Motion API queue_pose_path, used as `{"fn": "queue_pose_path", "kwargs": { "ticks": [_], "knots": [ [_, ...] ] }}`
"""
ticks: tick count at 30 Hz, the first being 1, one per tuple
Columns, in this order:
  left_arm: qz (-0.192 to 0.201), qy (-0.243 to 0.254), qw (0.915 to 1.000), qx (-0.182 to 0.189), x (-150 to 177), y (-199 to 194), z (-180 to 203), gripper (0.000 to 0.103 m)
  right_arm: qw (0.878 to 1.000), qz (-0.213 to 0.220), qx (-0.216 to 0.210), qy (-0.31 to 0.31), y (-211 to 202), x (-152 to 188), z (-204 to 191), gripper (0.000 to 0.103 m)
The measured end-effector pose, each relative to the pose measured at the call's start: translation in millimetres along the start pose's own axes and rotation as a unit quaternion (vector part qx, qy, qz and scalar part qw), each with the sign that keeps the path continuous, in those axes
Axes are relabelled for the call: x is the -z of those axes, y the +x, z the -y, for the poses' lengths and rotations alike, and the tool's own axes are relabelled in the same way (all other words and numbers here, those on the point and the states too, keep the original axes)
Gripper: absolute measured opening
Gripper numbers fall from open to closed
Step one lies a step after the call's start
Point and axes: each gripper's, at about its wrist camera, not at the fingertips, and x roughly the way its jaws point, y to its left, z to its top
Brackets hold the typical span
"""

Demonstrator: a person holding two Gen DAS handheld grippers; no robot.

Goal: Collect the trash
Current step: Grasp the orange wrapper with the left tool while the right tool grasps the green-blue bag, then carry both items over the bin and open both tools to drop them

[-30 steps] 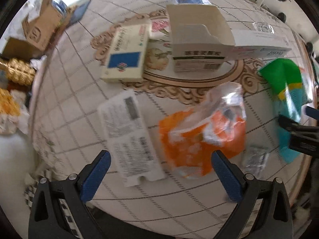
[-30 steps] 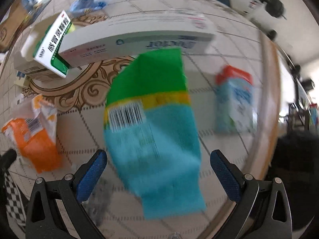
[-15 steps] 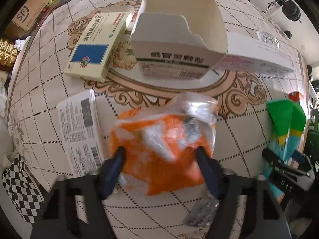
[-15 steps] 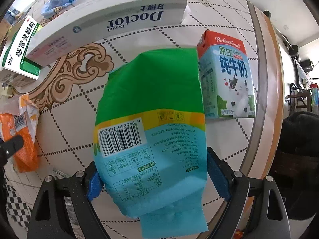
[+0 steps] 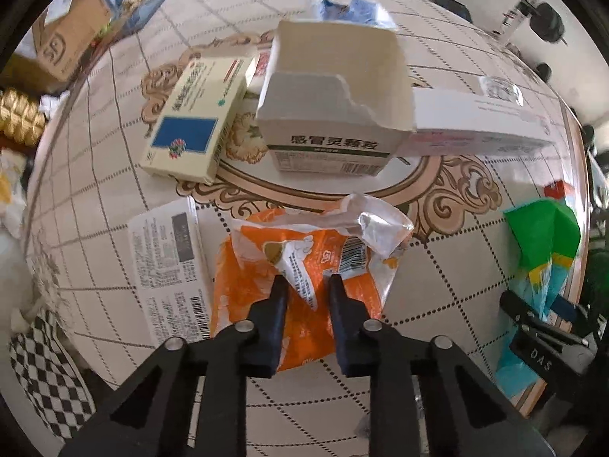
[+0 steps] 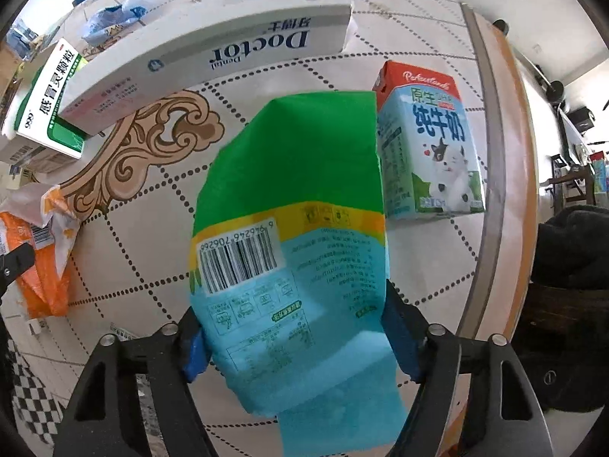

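The left tool (image 5: pixel 306 285) is closing, its jaws pinching a fold of the orange wrapper (image 5: pixel 266 266), which lies low in the middle of the frame on the tabletop (image 5: pixel 456 266), just below the torn box (image 5: pixel 335 114). The right tool (image 6: pixel 293 327) is closing too, its blue pads (image 6: pixel 399 339) against both edges of the green-and-blue bag (image 6: pixel 293 190) at the frame's centre. A milk carton (image 6: pixel 426 144) lies just right of the bag, and a long white box (image 6: pixel 213 49) lies at upper left.
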Motion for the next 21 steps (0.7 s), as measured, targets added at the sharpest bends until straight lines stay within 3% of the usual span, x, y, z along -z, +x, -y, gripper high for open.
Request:
{"fn": "queue_pose_path", "kwargs": {
  "ticks": [4, 8, 11, 15, 21],
  "knots": [
    [0.027, 0.031, 0.9990, -0.014, 16, -16, 0, 0.015, 0.999, 0.011, -0.017, 0.033, -10, 19, 8, 0.072],
    [0.057, 0.064, 0.9963, -0.003, 36, -47, 8, 0.015, 0.996, 0.039, -0.030, 0.075, -37, 51, 19, 0.072],
    [0.080, 0.088, 0.9928, 0.014, 62, -59, -14, 0.015, 0.992, 0.063, -0.039, 0.103, -61, 80, 22, 0.072],
    [0.108, 0.119, 0.9859, 0.047, 98, -84, -49, 0.015, 0.985, 0.096, -0.052, 0.133, -104, 143, 16, 0.072],
    [0.104, 0.142, 0.9803, 0.090, 168, -104, -98, 0.015, 0.983, 0.090, -0.078, 0.142, -143, 238, -38, 0.072]
  ]
}}
